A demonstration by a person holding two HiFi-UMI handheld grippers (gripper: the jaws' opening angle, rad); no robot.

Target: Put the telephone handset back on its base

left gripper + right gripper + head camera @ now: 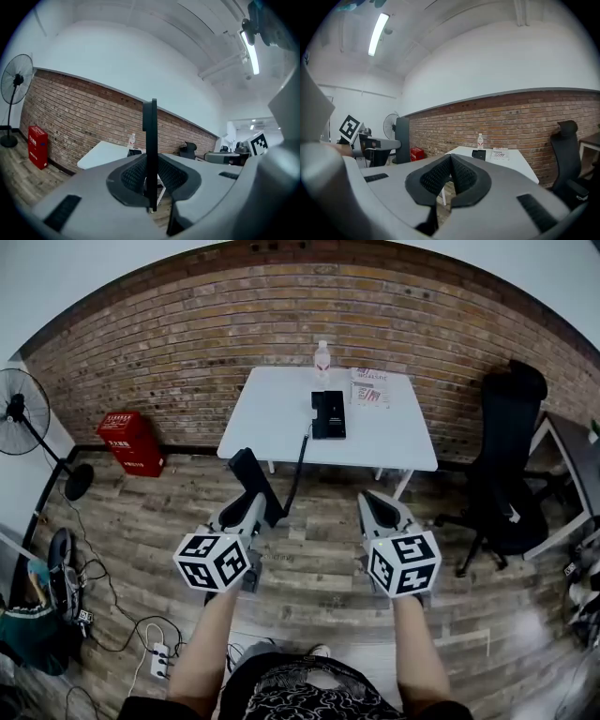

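A black telephone handset [255, 482] is clamped in my left gripper [251, 512], out over the wooden floor in front of the table. Its cord [300, 460] runs up to the black base [328, 414] on the white table [272, 418]. In the left gripper view the handset [150, 154] stands edge-on between the jaws of my left gripper [151, 180], with the base [135, 151] far ahead. My right gripper [375, 505] hangs beside it, shut and empty. In the right gripper view the pads of my right gripper [451, 176] touch, and the base [478, 154] lies far ahead.
On the table a water bottle [322, 359] and a printed sheet [371, 390] lie near the base. A black office chair [506, 465] stands to the right; a fan [23, 413], a red box [131, 442] and floor cables [94, 587] are to the left.
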